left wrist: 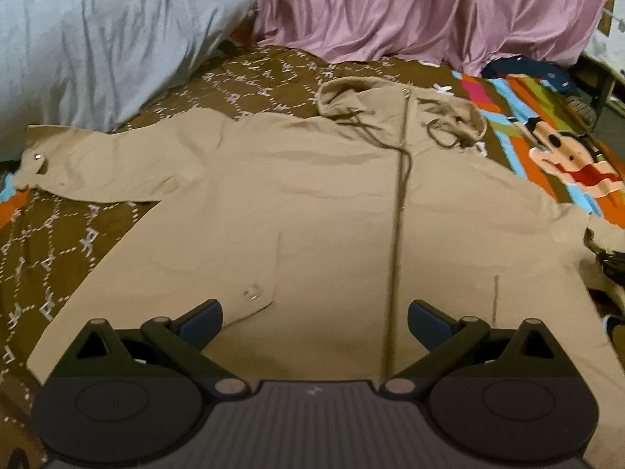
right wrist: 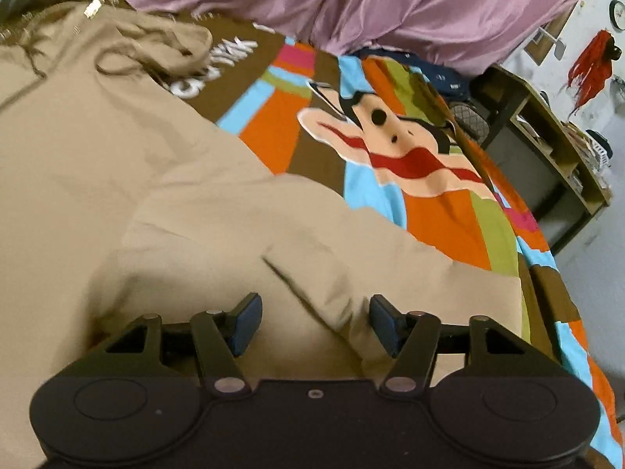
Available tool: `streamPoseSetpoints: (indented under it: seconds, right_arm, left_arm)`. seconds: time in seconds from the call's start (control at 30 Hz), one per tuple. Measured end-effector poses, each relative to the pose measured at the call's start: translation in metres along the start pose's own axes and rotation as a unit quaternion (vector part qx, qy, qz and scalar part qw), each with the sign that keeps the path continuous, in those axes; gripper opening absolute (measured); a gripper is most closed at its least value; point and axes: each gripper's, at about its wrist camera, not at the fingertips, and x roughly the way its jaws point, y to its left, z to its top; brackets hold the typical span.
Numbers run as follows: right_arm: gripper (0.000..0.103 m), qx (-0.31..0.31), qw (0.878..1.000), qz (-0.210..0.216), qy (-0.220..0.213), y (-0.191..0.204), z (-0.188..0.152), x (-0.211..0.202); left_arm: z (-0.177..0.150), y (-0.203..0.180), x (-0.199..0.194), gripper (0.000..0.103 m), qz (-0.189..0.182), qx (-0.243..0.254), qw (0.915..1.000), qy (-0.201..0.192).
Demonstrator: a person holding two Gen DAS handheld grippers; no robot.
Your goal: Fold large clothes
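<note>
On the bed, a tan jacket [left wrist: 312,203] lies spread flat, front up, zipped down the middle, hood [left wrist: 394,113] toward a pink blanket [left wrist: 410,11] bunched at the far side. Its one sleeve [left wrist: 90,168] stretches out to the left in the left wrist view, over a brown patterned bedspread [left wrist: 50,258]. A grey pillow [left wrist: 97,39] sits at far left. Drawcords trail loose from the hood across the chest.

Left gripper [left wrist: 314,324]: jaws spread wide, nothing between the pads, poised over the jacket's lower front beside the zip [left wrist: 398,234].

Right gripper [right wrist: 315,324]: jaws parted, pads not pressing on anything; the jacket's other sleeve [right wrist: 312,242] lies below and ahead of them, folded cloth between the fingers but not pinched. View blurred. A cartoon-print section of the bedspread [right wrist: 410,156] shows beyond the sleeve. A wooden shelf unit [right wrist: 547,148] stands beside the bed at right.
</note>
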Motion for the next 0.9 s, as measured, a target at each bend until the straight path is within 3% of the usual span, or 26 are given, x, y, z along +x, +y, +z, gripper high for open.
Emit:
streamPoseSetpoints:
  seconds: [0.03, 0.1, 0.2, 0.27, 0.37, 0.5, 0.57, 0.63, 0.73, 0.8, 0.9]
  right_arm:
    - [0.027, 0.009, 1.000, -0.006, 0.002, -0.006, 0.004, 0.001]
    - [0.009, 0.034, 0.999, -0.006, -0.008, -0.016, 0.009, -0.003]
    - [0.003, 0.064, 0.996, -0.002, -0.063, -0.022, 0.022, -0.040]
    - [0.002, 0.074, 0.990, 0.020, -0.114, -0.018, 0.037, -0.071]
    - [0.002, 0.077, 0.977, 0.065, -0.187, 0.004, 0.062, -0.116]
    - [0.002, 0.076, 0.955, 0.146, -0.248, 0.054, 0.090, -0.164]
    - [0.002, 0.077, 0.945, 0.185, -0.259, 0.083, 0.096, -0.180]
    - [0.002, 0.064, 0.937, 0.223, -0.262, 0.119, 0.095, -0.191]
    - [0.002, 0.018, 0.934, 0.261, -0.244, 0.176, 0.080, -0.195]
    - [0.003, -0.022, 0.935, 0.277, -0.220, 0.213, 0.064, -0.191]
    - [0.010, -0.085, 0.937, 0.289, -0.177, 0.252, 0.044, -0.186]
  left_arm:
    - [0.002, 0.000, 0.000, 0.103, -0.009, -0.002, 1.0000, -0.003]
    - [0.007, 0.001, -0.001, 0.103, -0.036, -0.007, 0.9993, -0.010]
    - [0.019, 0.010, -0.001, 0.103, -0.100, -0.037, 0.9940, -0.024]
    - [0.030, 0.020, 0.001, 0.102, -0.151, -0.077, 0.9851, -0.031]
    - [0.045, 0.040, 0.007, 0.102, -0.219, -0.136, 0.9654, -0.039]
    - [0.058, 0.080, 0.021, 0.102, -0.302, -0.209, 0.9282, -0.060]
    - [0.058, 0.100, 0.036, 0.102, -0.327, -0.239, 0.9127, -0.056]
    - [0.055, 0.121, 0.057, 0.102, -0.328, -0.272, 0.9039, -0.038]
    - [0.048, 0.139, 0.087, 0.102, -0.304, -0.289, 0.9077, -0.008]
    - [0.040, 0.143, 0.107, 0.102, -0.280, -0.288, 0.9156, 0.017]
    - [0.029, 0.145, 0.130, 0.102, -0.272, -0.292, 0.9154, 0.052]
